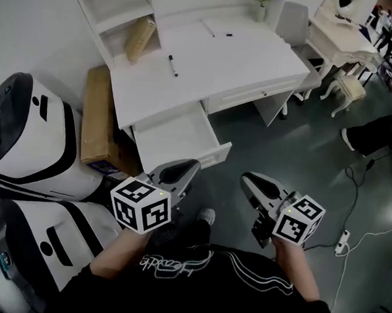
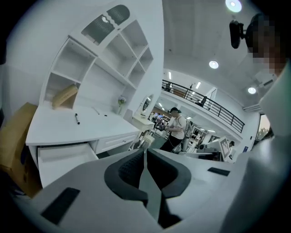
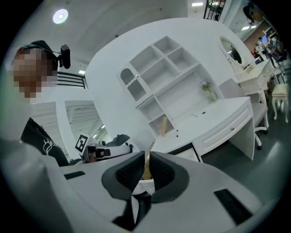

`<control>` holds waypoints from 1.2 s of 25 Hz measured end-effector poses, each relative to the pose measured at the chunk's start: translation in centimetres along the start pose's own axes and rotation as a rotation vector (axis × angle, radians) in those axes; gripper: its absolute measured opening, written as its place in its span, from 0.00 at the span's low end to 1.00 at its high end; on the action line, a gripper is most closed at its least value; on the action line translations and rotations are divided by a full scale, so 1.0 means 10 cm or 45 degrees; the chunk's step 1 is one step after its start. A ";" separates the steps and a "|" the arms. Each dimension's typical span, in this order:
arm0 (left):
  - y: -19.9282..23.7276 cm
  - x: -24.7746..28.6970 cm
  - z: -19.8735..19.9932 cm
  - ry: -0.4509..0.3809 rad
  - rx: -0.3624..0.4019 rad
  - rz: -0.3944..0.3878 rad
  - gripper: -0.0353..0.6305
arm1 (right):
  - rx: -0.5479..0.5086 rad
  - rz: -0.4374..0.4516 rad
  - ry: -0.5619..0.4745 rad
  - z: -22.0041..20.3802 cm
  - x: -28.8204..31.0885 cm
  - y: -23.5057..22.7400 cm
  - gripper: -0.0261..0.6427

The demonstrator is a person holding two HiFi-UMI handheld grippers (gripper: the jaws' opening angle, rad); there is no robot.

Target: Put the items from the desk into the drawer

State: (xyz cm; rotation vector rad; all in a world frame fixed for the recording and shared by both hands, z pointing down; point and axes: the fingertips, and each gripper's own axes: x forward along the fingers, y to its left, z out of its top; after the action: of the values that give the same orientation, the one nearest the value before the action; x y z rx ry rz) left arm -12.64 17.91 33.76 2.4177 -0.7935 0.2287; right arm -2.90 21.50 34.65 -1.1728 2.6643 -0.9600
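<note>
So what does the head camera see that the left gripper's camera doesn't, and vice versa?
Only the head view shows the right gripper, the person's black shirt, the white-and-black machines left of the desk, and a power strip on the floor. Only the left gripper view shows ceiling lights, a balcony railing, a person in a cap, and the left gripper close up, jaws shut and empty. Both show the white desk, the black pen on it, the open drawer and the tan box in the shelf.
</note>
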 end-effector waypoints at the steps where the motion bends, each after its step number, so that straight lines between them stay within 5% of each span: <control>1: 0.17 0.12 0.10 0.000 -0.005 0.007 0.09 | 0.005 0.004 0.008 0.11 0.17 -0.13 0.13; 6: 0.79 0.60 0.54 -0.001 0.031 0.090 0.11 | -0.040 0.015 0.031 0.60 0.67 -0.62 0.13; 10: 1.21 0.87 0.81 -0.017 0.026 0.177 0.25 | -0.031 0.024 0.044 0.79 0.83 -0.92 0.13; 19: 2.23 1.45 1.36 -0.038 -0.052 0.503 0.38 | 0.016 0.135 0.098 1.30 1.29 -1.66 0.13; 30: 3.54 2.35 1.68 0.063 -0.097 0.848 0.44 | 0.065 0.196 0.227 1.89 1.92 -2.86 0.13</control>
State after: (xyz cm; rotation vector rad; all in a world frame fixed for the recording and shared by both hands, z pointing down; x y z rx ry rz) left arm -14.77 -26.43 44.43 1.9917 -1.5307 0.4979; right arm 7.65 -16.10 39.26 -0.8953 2.7964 -1.1473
